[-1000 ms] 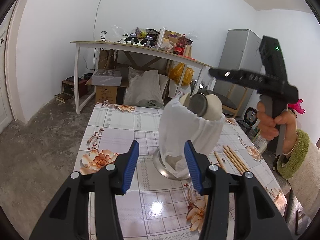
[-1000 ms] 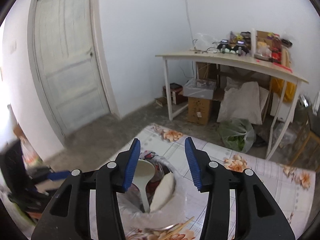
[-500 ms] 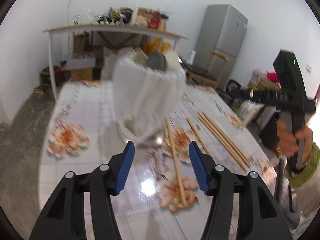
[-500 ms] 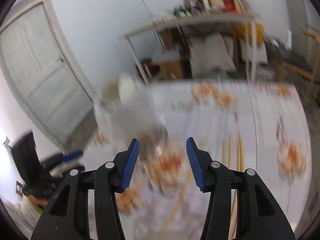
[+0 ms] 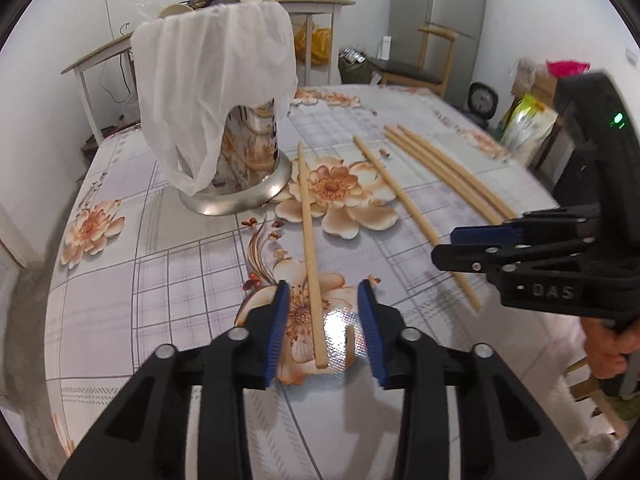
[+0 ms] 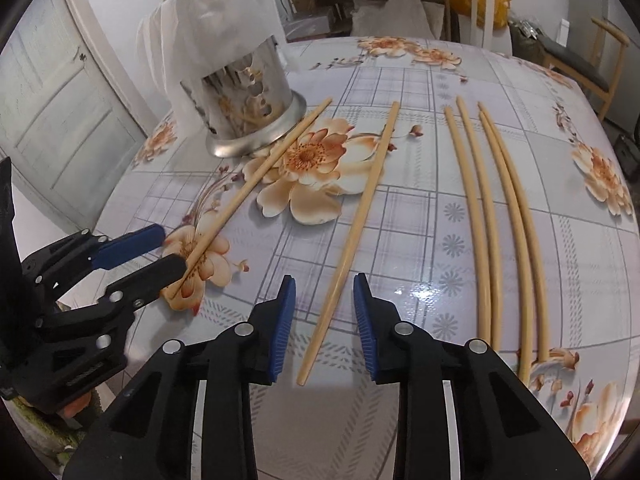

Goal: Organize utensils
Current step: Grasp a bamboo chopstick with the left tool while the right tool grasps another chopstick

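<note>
Left wrist view: left gripper (image 5: 324, 328), jaws closing, straddles the near end of one chopstick (image 5: 309, 240), pads not yet touching. Right gripper (image 6: 325, 322), jaws closing, straddles a second chopstick (image 6: 352, 236), likewise unclamped. Four more chopsticks (image 6: 496, 232) lie right of the steel utensil holder (image 6: 248, 112), which stands on the floral table (image 6: 440, 80) under a white bag (image 5: 216, 80).

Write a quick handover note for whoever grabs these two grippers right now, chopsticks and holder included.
Left gripper: jaws closing around the near end of one chopstick, pads not yet touching.
Right gripper: jaws closing around a second chopstick, also not gripped.
Four more chopsticks lie to the right on the table.
The cloth-draped metal holder stands at the far left.
Done: none of the six is in the holder.
Left: grip, lift, drop all six into the holder.
</note>
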